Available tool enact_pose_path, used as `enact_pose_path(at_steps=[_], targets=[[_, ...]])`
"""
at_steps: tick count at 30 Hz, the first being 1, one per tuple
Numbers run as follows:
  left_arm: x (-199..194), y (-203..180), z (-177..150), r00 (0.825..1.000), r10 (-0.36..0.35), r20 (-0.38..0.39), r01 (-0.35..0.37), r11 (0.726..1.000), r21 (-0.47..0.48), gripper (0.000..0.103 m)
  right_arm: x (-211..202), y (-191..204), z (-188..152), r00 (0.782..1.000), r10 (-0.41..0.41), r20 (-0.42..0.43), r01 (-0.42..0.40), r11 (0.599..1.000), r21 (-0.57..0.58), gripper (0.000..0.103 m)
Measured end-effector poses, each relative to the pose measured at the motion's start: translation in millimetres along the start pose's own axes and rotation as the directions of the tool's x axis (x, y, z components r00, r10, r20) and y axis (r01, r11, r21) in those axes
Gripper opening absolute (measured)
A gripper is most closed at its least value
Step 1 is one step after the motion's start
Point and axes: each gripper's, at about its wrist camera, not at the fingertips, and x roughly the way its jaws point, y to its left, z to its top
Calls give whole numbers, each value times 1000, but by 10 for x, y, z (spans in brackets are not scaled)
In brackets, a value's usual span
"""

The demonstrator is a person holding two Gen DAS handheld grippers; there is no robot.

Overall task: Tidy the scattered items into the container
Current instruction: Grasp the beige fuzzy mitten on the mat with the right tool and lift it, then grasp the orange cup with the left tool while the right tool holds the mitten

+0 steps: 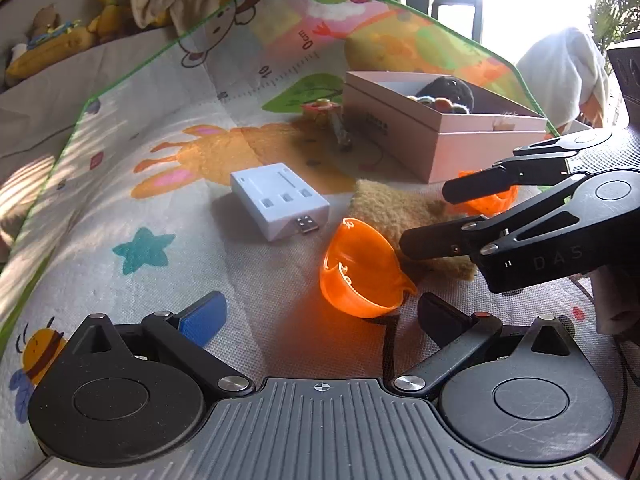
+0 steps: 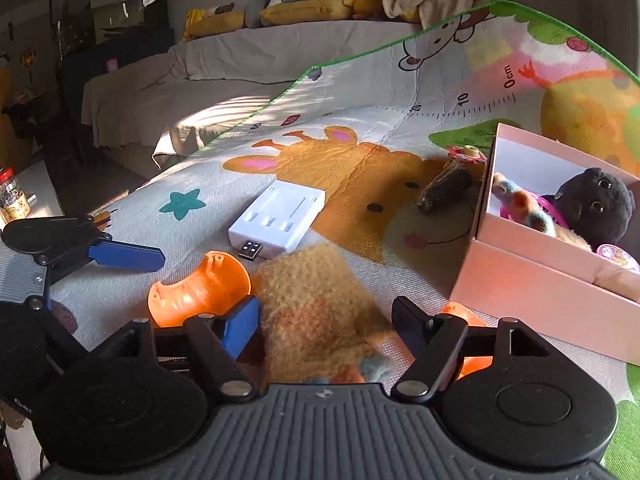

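A pink box [image 1: 440, 136] [image 2: 540, 284] stands on the play mat and holds a black plush [image 2: 592, 208] and small toys. A tan plush [image 2: 316, 312] [image 1: 404, 208] lies between the open fingers of my right gripper [image 2: 324, 320]. An orange half-shell [image 1: 360, 276] [image 2: 200, 292] lies just ahead of my open left gripper [image 1: 320, 316]. A second orange shell [image 1: 488, 200] [image 2: 468, 332] lies beside the box. A white USB charger [image 1: 280, 204] [image 2: 280, 220] lies mid-mat. The right gripper [image 1: 428, 216] shows open in the left wrist view.
A pink-topped dark toy [image 2: 448, 188] [image 1: 332, 120] lies on the mat to the left of the box. A sofa [image 2: 240, 60] with cushions and plush toys runs along the back. A white cloth [image 1: 568, 68] lies beyond the box.
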Motion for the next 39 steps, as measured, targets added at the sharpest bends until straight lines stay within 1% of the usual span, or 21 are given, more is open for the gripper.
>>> enact_pose_path(at_steps=[1, 2, 5, 7, 9, 11, 15, 18, 20, 21, 22, 23, 26, 28, 31, 33, 36, 38, 39], targets=[[-1, 1, -1, 1000, 0, 0, 0, 1000, 1, 103, 32, 9, 5, 1000, 2, -14, -2, 1000, 0, 74], [-3, 2, -4, 1000, 0, -1, 0, 1000, 1, 103, 33, 30, 3, 1000, -6, -15, 6, 1000, -10, 70], [-6, 7, -9, 1000, 0, 2, 0, 1000, 0, 103, -49, 57, -43, 1000, -8, -16, 7, 999, -43, 56], [-7, 3, -11, 1000, 6, 5, -6, 1000, -2, 103, -168, 29, -120, 1000, -7, -19, 6, 999, -37, 53], [-6, 7, -10, 1000, 9, 4, -9, 1000, -4, 103, -318, -11, -230, 1000, -1, -25, 0, 1000, -20, 52], [-4, 10, -8, 1000, 12, 4, -12, 1000, -4, 103, -497, -48, -373, 1000, -7, -29, 6, 1000, -16, 52], [-3, 8, -3, 1000, 11, -1, -11, 1000, -1, 103, -801, -179, -609, 998, -60, -33, 61, 998, 27, 52], [2, 14, 13, 1000, 6, -13, -6, 1000, 1, 103, -967, -300, -778, 994, -111, -15, 112, 991, 78, 53], [4, 13, 18, 1000, 6, -17, -6, 1000, 2, 103, -1019, -357, -868, 991, -136, 8, 135, 986, 101, 56], [1, 10, 12, 1000, 8, -16, -8, 1000, 2, 103, -1028, -385, -883, 990, -138, 19, 135, 984, 118, 56], [-1, 6, 7, 1000, 10, -13, -10, 1000, 1, 103, -1024, -395, -880, 990, -142, 25, 137, 982, 128, 59], [-5, -1, 3, 1000, 14, -10, -14, 1000, -2, 103, -1012, -400, -875, 988, -154, 28, 149, 980, 133, 65], [-16, -34, 12, 999, 33, -16, -33, 999, -28, 103, -969, -397, -855, 987, -160, 26, 156, 979, 133, 70], [-13, -81, 37, 999, 34, -21, -35, 999, -40, 103, -973, -385, -867, 986, -164, 28, 159, 979, 130, 71], [19, -156, 93, 1000, 1, -23, -3, 999, -54, 103, -973, -365, -877, 983, -183, 30, 178, 976, 127, 72], [56, -223, 128, 1000, 8, -25, -9, 999, -35, 103, -974, -346, -884, 979, -202, 34, 197, 973, 124, 72], [111, -294, 173, 999, 7, -32, -7, 1000, -8, 103, -977, -339, -890, 977, -208, 41, 202, 972, 118, 72], [131, -322, 196, 999, 6, -33, -6, 1000, 2, 101, -971, -342, -888, 978, -206, 37, 200, 973, 118, 73], [137, -330, 205, 999, 6, -32, -6, 1000, 7, 96, -965, -347, -886, 979, -203, 34, 198, 973, 119, 73]])
